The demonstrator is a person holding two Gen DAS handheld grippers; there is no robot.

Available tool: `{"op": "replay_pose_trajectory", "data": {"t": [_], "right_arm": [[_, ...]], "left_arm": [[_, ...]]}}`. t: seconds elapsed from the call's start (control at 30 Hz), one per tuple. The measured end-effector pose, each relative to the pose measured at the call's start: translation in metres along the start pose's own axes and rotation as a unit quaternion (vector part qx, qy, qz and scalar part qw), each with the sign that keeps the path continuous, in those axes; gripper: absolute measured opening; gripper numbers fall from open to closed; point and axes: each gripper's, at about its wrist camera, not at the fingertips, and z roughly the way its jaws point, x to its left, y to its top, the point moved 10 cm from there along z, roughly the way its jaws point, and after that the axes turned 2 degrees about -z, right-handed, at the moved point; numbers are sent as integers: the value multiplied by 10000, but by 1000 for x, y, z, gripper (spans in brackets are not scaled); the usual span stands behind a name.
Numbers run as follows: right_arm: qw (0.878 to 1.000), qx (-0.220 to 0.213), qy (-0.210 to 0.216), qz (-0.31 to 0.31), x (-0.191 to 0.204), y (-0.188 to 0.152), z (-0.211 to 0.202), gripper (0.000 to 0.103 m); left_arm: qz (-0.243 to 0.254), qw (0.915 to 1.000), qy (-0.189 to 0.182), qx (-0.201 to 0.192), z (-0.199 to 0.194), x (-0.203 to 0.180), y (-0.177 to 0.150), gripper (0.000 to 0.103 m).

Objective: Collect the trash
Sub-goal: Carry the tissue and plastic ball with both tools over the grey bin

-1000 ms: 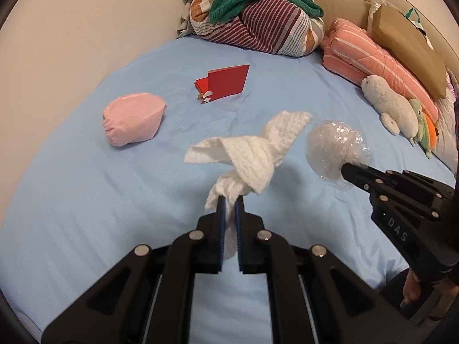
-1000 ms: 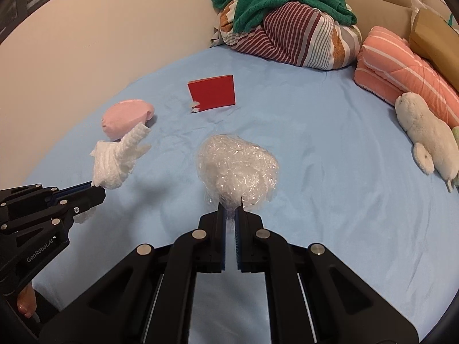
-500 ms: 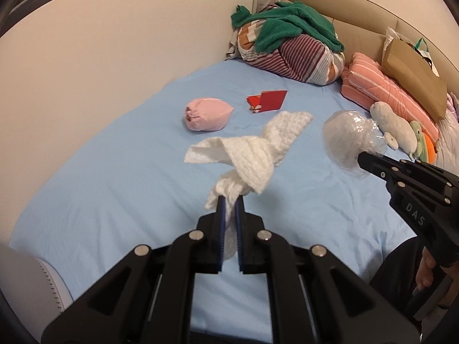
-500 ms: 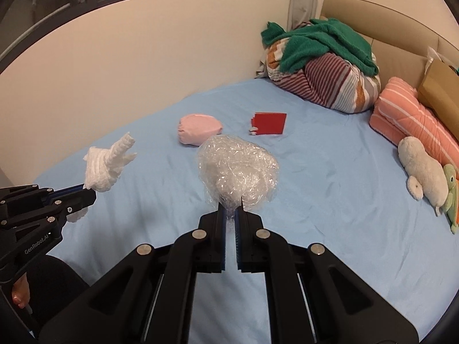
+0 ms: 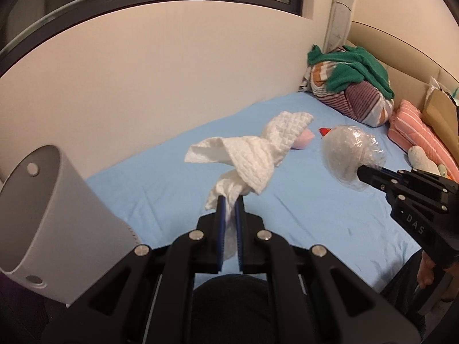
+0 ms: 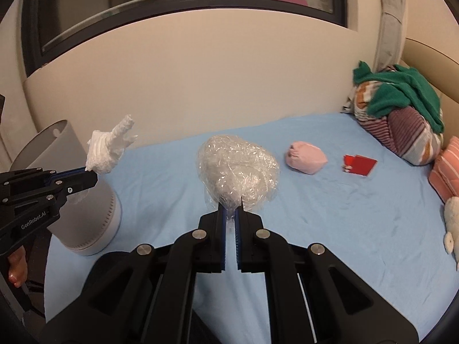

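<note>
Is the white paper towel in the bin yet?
Not yet. The paper towel is pinched in the left gripper, up in the air beside the grey bin.

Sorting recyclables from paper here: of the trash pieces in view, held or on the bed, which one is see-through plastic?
The crumpled clear plastic wrap, pinched by the right hand-held gripper. The left hand-held gripper holds an opaque white paper towel; the pink bundle and red card lie on the bed.

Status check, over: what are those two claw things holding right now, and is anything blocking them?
Left hand-held gripper shut on paper towel. Right hand-held gripper shut on plastic wrap. Grey bin beside left; nothing blocking.
</note>
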Motion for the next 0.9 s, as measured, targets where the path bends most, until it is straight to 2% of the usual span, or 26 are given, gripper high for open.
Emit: {"op": "replay_pose_trajectory", "data": {"t": [0.23, 0.5, 0.73, 0.9], "right_arm": [[9933, -172, 888, -714, 102, 43, 0, 4], [9729, -390, 1815, -1380, 210, 91, -12, 4], [9551, -496, 2321, -1772, 275, 121, -21, 4], [9452, -536, 2574, -1937, 308, 136, -30, 4]], "left_arm": [[-426, 9958, 771, -264, -51, 87, 7, 7], [-785, 9852, 1471, -405, -104, 173, 14, 7], [-1049, 9780, 1746, -440, -137, 219, 14, 7], [-1039, 9766, 1822, -484, -147, 228, 20, 7]]}}
